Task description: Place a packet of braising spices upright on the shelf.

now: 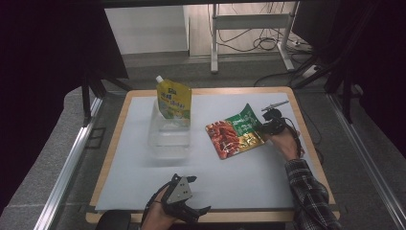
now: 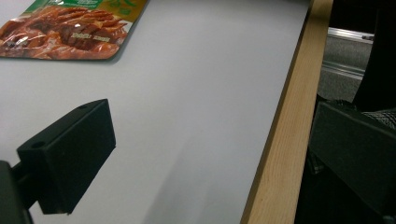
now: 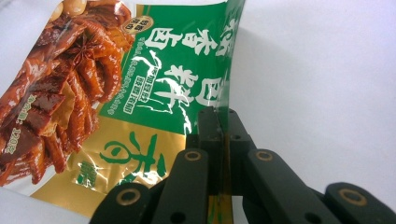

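Table (image 1: 115, 143), white mat on top. A clear bin (image 1: 168, 136) is seen left of centre, toward the far edge, with a yellow pouch (image 1: 174, 99) standing at its far wall. The snack pack (image 1: 235, 132) lies right of centre, its right edge lifted off the mat. The right gripper (image 1: 266, 125) is pinched on that edge; in the right gripper view the foil is clamped flat between the jaws. The left gripper (image 1: 194, 194) is parked at the near edge, jaws spread, nothing between them. Judged: the pack is best lifted slowly and kept hanging straight, since a thin edge grip can slip; the bin rim should be cleared before release.
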Available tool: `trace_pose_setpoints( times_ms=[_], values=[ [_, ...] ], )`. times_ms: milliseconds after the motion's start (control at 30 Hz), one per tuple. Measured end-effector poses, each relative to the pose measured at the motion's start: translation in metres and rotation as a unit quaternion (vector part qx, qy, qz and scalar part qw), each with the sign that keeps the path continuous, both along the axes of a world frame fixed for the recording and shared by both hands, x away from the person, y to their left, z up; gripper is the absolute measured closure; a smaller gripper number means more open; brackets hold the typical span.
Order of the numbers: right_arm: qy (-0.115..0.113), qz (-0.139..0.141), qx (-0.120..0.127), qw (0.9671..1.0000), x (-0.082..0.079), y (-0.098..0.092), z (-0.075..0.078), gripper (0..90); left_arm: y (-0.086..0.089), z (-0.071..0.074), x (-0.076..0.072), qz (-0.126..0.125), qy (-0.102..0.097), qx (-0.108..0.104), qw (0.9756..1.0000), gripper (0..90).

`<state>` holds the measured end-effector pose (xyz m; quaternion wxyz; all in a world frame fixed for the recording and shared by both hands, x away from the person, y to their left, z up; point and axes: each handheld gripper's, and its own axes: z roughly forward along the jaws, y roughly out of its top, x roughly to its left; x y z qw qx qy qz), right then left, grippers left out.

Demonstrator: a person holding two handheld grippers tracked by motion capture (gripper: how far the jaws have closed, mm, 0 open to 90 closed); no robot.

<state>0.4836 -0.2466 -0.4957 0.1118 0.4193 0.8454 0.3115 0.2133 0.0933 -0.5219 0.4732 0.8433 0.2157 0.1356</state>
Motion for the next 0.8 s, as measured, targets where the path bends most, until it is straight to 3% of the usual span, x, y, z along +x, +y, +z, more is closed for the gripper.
trace_pose_setpoints(
  times_ms=[133, 400, 800],
  values=[
    [-0.007, -0.002, -0.004, 1.0, -0.002, 0.002, 0.005, 89.0, 0.0, 0.0, 0.0, 0.002, -0.001, -0.001, 1.0, 0.2],
    [-0.011, -0.004, 0.036, 0.9993, -0.004, 0.0, 0.017, 88.9, 0.001, 0.0, 0.0, 0.006, -0.002, -0.001, 1.0, 0.2],
    [-0.04, 0.015, 0.066, 0.9969, -0.013, 0.003, 0.04, 88.9, 0.001, 0.0, 0.0, 0.006, -0.002, -0.001, 1.0, 0.2]
  ],
)
